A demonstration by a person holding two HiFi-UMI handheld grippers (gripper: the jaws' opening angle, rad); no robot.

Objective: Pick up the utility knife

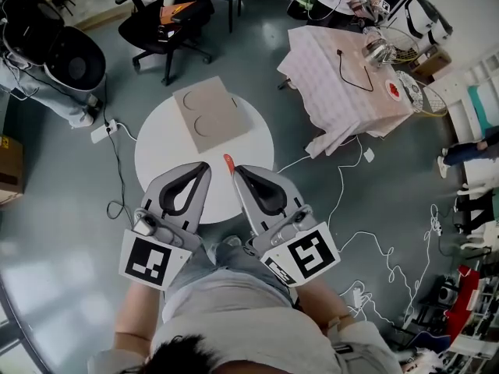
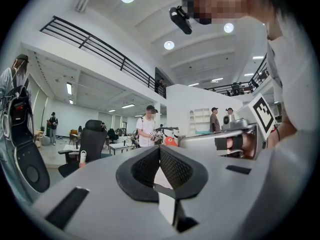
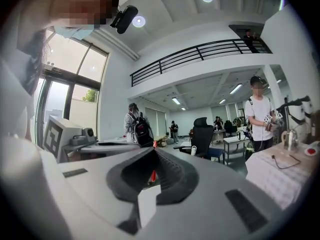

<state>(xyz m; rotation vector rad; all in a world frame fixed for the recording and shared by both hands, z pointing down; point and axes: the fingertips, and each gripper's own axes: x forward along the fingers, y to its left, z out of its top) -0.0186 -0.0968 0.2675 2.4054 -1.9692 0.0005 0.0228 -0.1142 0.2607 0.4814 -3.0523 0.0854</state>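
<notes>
My left gripper (image 1: pixel 204 165) and right gripper (image 1: pixel 237 170) side by side over near edge of round table (image 1: pixel 160 150). Utility knife (image 1: pixel 228 162) on table between their tips, just beside right one. Board (image 1: pixel 209 114) on table's far part. Office chair (image 1: pixel 168 22) behind table; cloth-covered table (image 1: pixel 335 84) behind, to right.

I read the left gripper (image 2: pixel 160 149) with jaws together at the tips, nothing between them. The right gripper (image 2: pixel 184 141) lies at right; 1 black office chair (image 2: pixel 93 138) stands at left.
</notes>
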